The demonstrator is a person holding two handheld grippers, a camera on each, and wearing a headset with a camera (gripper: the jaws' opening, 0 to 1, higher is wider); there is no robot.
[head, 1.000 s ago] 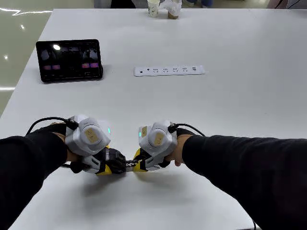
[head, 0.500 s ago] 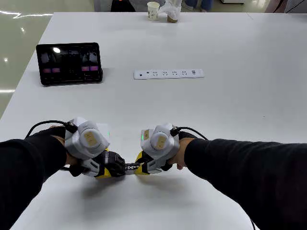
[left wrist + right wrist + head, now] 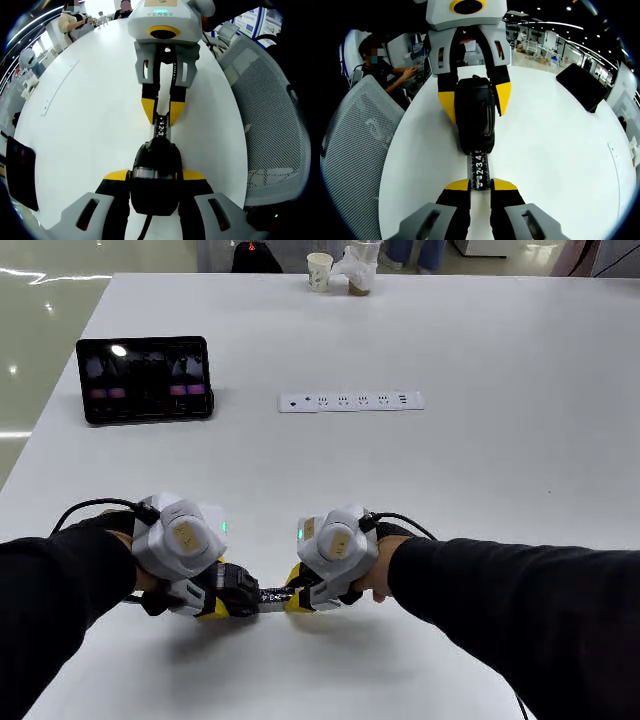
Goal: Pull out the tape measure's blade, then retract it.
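Obs.: the tape measure's black case (image 3: 475, 112) sits just above the white table (image 3: 480, 440), at its near edge, between the person's two forearms. The left gripper (image 3: 156, 175) has its yellow-tipped fingers (image 3: 117, 175) pressed against the two flat sides of the case, clamping it. The blade (image 3: 479, 170) points toward the right gripper (image 3: 480, 186), whose fingers are pinched together on the blade's free end. The two grippers face each other, tips close. Only a short run of blade shows between them, with the low digits readable in both gripper views.

Stage (judgement): the blade is barely extended, so this is either the start of the pull or the last bit of the retraction. This moment alone does not settle which.

Handling (judgement):
- The case looks rigid and compact, probably dense for its size. Its smooth plastic sides may slip under a sideways tug, so the best hold is square across the flats, as it is held now
- The blade is thin, curved steel: stiff along its length, quick to kink if bent off-axis, and slick under the pads. It should be gripped near the end, flat-on
- A spring return is likely. Letting go abruptly would snap the blade back, so the feed-in should be controlled

Background: a tablet (image 3: 145, 378) and a power strip (image 3: 350, 401) lie well apart from the work, farther up the table
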